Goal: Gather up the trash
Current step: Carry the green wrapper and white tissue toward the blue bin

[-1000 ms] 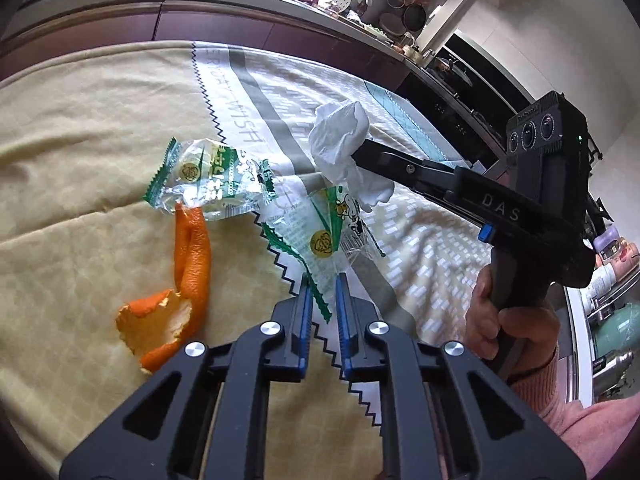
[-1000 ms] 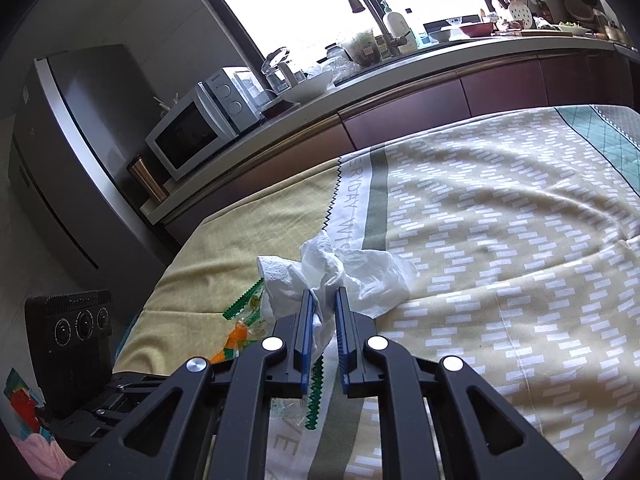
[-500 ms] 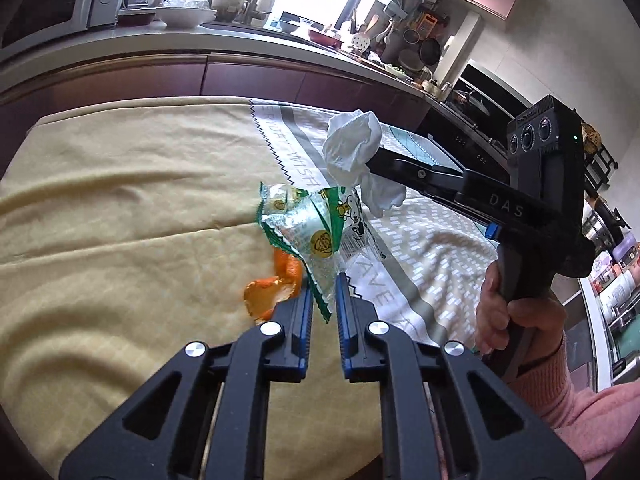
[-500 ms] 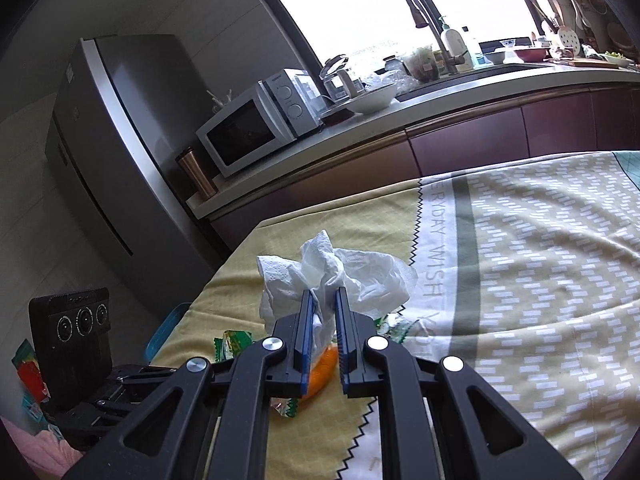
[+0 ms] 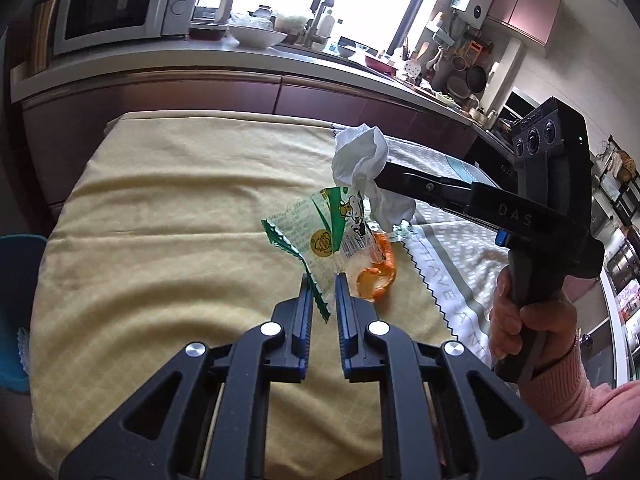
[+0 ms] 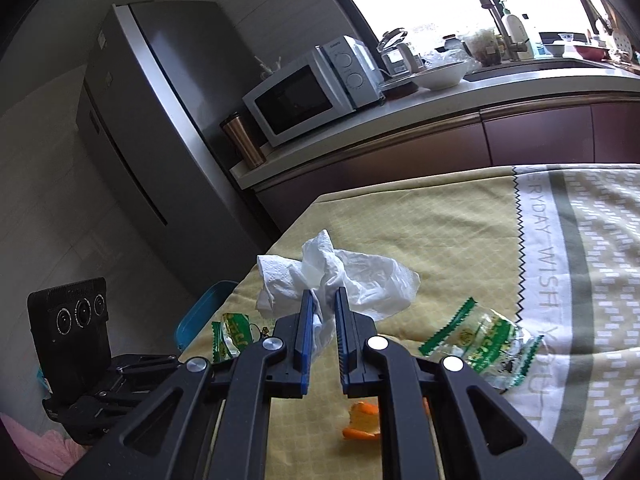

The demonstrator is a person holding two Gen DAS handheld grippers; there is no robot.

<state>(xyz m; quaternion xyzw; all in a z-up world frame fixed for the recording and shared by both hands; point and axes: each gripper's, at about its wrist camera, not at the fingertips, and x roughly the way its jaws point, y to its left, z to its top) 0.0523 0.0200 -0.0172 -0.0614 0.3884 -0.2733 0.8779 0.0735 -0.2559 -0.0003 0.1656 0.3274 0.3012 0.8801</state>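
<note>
My left gripper (image 5: 322, 284) is shut on a clear green-printed snack wrapper (image 5: 320, 236) and holds it above the yellow tablecloth (image 5: 160, 216). My right gripper (image 6: 322, 300) is shut on a crumpled white tissue (image 6: 340, 276), also held in the air; the tissue shows in the left wrist view (image 5: 362, 164) just beyond the wrapper. An orange peel (image 5: 378, 272) lies on the cloth behind the wrapper and shows in the right wrist view (image 6: 362, 420). A second green-printed wrapper (image 6: 484, 344) lies on the cloth to the right of my right gripper.
A blue bin (image 6: 204, 312) stands on the floor off the table's left end, also at the left edge of the left wrist view (image 5: 16, 304). A kitchen counter with a microwave (image 6: 312, 88) runs behind the table, and a fridge (image 6: 152, 100) stands left.
Both grippers have swung left toward the table's end with the wrapper and the tissue still held. The peel and the second wrapper stayed on the cloth.
</note>
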